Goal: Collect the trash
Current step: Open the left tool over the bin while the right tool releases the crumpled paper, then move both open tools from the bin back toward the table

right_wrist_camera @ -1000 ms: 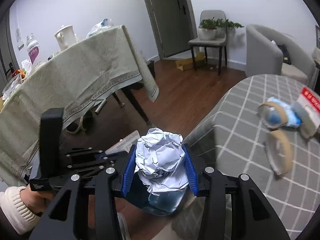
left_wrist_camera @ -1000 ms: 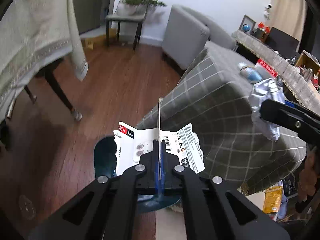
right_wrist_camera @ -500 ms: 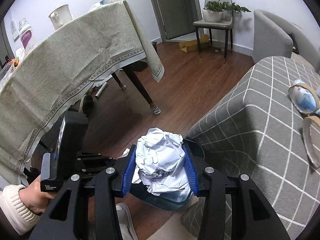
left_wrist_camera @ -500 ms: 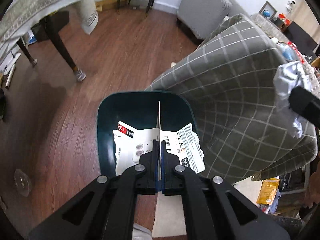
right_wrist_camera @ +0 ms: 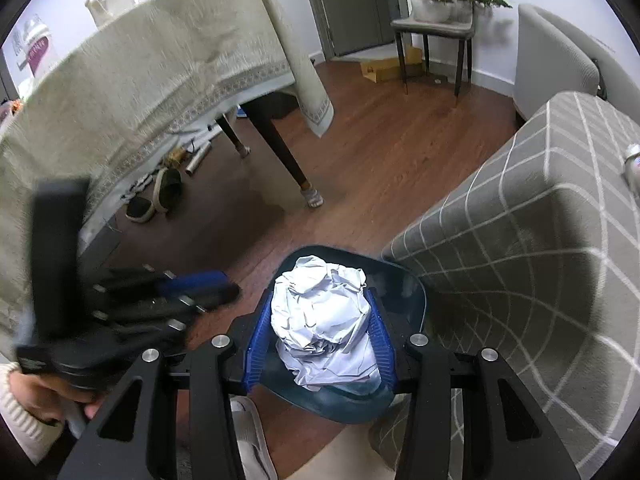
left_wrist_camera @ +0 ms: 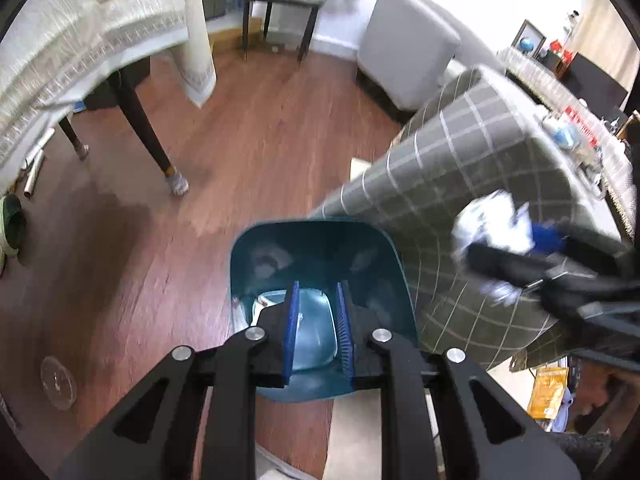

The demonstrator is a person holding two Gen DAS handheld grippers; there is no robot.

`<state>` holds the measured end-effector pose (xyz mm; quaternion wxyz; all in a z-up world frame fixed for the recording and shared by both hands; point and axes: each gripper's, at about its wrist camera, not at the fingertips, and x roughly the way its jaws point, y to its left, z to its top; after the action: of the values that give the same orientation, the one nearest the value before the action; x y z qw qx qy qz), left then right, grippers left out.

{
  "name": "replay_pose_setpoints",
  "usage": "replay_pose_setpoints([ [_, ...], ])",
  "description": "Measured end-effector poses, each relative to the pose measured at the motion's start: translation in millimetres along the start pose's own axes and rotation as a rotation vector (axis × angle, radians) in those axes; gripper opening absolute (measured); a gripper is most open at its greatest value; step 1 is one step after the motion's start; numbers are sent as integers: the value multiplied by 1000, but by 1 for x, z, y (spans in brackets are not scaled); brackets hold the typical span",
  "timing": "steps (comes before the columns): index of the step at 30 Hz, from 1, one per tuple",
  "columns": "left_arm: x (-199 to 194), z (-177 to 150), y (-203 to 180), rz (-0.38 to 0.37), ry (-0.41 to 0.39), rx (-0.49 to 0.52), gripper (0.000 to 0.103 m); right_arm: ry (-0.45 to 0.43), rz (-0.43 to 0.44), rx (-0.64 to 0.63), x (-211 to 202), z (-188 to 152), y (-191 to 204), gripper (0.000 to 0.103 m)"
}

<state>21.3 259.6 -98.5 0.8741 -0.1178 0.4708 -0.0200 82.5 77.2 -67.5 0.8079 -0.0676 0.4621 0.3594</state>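
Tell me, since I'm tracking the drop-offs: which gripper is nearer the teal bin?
Left. The left gripper hangs open right over the teal bin. The right gripper, shut on the crumpled paper ball, is off beside the rim.

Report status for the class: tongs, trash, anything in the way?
Left tongs open over the teal bin. Right tongs shut on crumpled paper, above bin. Nothing in the way.

Reddish wood floor (right_wrist_camera: 380, 152), cloth-draped table (right_wrist_camera: 140, 92), grey chair (right_wrist_camera: 436, 20) against white wall, checked-cover furniture (right_wrist_camera: 540, 240).
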Motion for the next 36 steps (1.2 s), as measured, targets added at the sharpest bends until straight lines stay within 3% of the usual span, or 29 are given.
replay_pose_setpoints([
  [8,-29,6,3,13,-109,14,23,82,-28,4,36,-14,-3,46],
  [12,-36,10,4,-1,-135,8,31,127,-36,21,57,-21,-4,46],
  [24,-74,18,-17,-25,-280,78,22,278,-89,-21,109,-54,-1,48],
  [27,-81,18,-21,-28,-296,93,20,297,-109,-14,113,-59,-8,51],
  [29,-82,19,-23,-27,-296,99,20,309,-122,-6,116,-63,-12,65],
  [36,-91,25,-29,-27,-316,111,20,284,-112,1,104,-66,-13,68],
])
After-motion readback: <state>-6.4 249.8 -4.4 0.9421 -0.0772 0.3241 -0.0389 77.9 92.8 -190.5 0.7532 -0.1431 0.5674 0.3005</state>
